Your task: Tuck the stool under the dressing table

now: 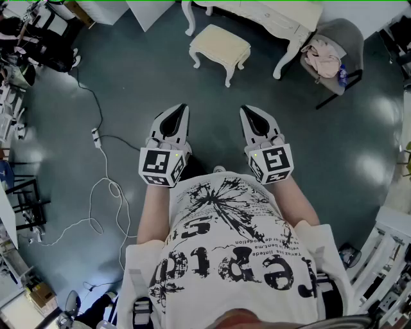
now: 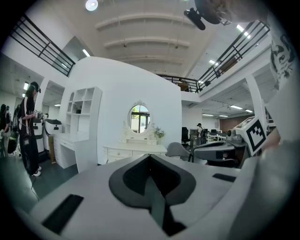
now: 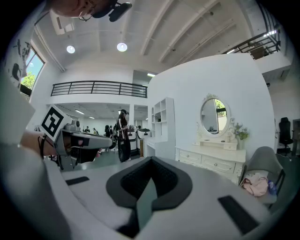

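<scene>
We have not started: the stool (image 1: 219, 46) stands just beside the desk (image 1: 277, 18), not under it. Our left hand-held gripper (image 1: 182, 110) and right hand-held gripper (image 1: 246, 112), both closed and empty, are well apart from it.

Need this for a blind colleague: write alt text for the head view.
Seen from above, a person holds the left gripper and right gripper, both shut and empty, over a dark floor. Ahead, a cream stool stands in front of the white dressing table, not tucked under it; a grey chair with clothes sits to its right.
</scene>
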The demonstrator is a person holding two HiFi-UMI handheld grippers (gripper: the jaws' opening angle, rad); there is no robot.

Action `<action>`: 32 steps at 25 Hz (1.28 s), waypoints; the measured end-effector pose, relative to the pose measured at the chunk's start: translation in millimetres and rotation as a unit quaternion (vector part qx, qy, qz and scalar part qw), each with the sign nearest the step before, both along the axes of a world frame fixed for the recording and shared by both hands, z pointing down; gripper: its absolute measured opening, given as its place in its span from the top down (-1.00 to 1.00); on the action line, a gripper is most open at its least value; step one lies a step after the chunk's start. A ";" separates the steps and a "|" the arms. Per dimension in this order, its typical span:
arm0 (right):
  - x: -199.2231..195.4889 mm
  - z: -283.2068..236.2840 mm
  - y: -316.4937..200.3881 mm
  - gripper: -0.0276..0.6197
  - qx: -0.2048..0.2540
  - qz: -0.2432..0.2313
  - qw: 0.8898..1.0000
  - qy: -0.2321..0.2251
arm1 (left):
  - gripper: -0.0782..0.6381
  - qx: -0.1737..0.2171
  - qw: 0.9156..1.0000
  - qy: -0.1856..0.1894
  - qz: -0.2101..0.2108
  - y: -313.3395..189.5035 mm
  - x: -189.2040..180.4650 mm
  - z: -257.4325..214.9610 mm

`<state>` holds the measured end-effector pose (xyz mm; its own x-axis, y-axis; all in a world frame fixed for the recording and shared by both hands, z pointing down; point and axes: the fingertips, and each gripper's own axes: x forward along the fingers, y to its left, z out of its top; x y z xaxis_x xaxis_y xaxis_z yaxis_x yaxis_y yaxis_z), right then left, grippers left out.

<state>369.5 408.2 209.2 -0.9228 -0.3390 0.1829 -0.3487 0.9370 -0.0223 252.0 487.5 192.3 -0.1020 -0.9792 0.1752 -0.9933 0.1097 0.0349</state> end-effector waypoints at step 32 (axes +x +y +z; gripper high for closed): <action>-226.3 45.9 -79.0 0.86 -0.050 0.106 0.993 0.031 | 0.73 -0.043 0.996 0.037 0.066 -67.9 -235.5 47.2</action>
<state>143.2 329.2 255.1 -0.8187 -0.5012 0.2802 -0.5408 0.8371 -0.0827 16.6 419.6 239.6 0.0438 -0.9643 0.2610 -0.9943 -0.0167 0.1051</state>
